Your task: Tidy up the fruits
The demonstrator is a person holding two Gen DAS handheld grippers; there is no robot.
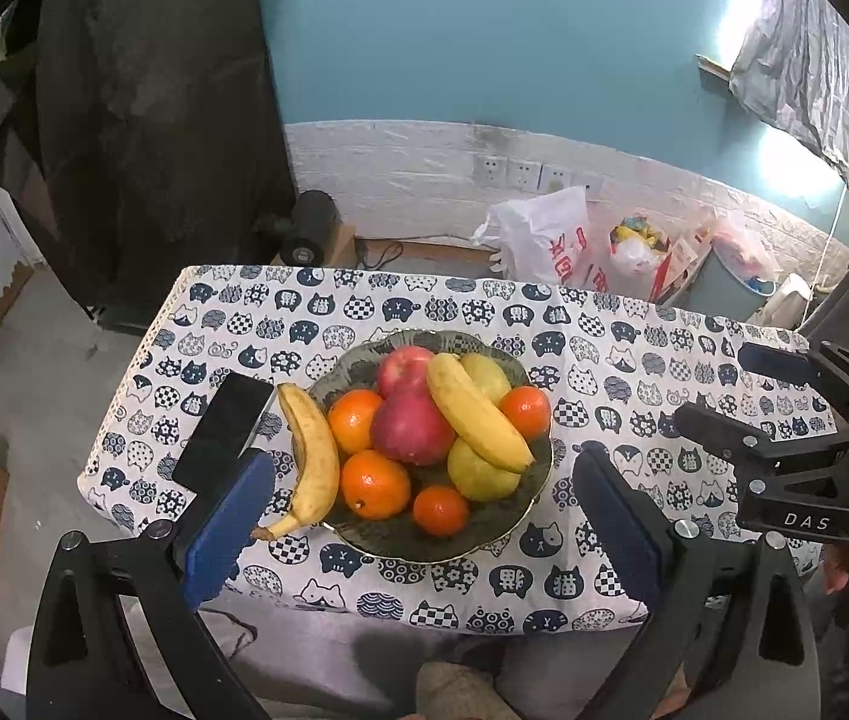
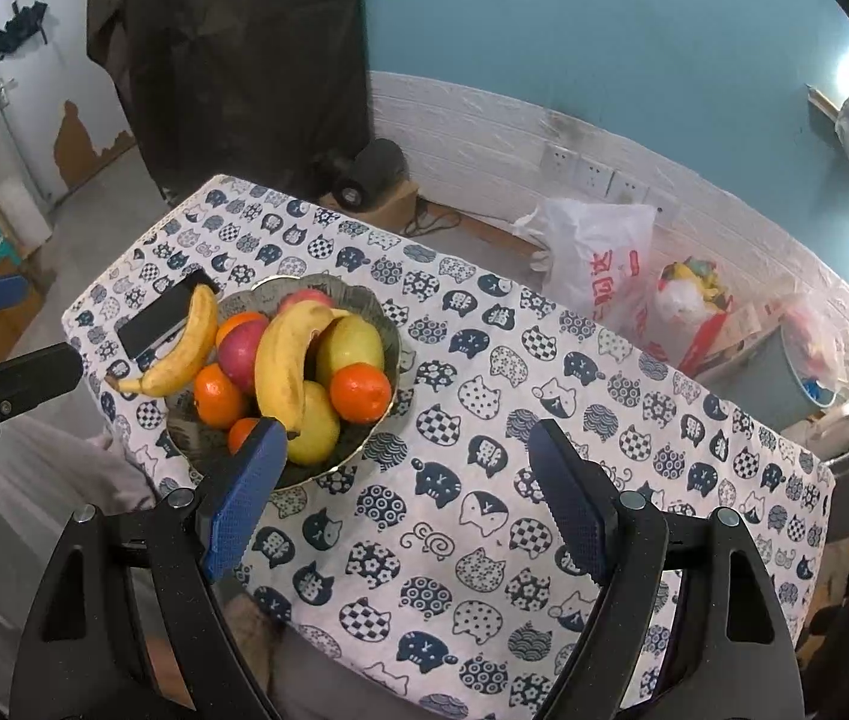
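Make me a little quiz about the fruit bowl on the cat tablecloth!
1. True or false: every yellow banana lies fully inside the dark patterned ceramic bowl.
2. How many round orange mandarins are in the bowl?
3. What lies left of the bowl: A) black flat phone, B) spoon, C) cup?

Key:
1. False: one spotted banana hangs over the rim; the other banana rests on top.
2. Four, such as this one.
3. A, the phone.

fruit bowl [image 2: 391, 354] on cat-print cloth [image 2: 544, 420], right gripper [image 2: 406, 495] jaws wide (empty)
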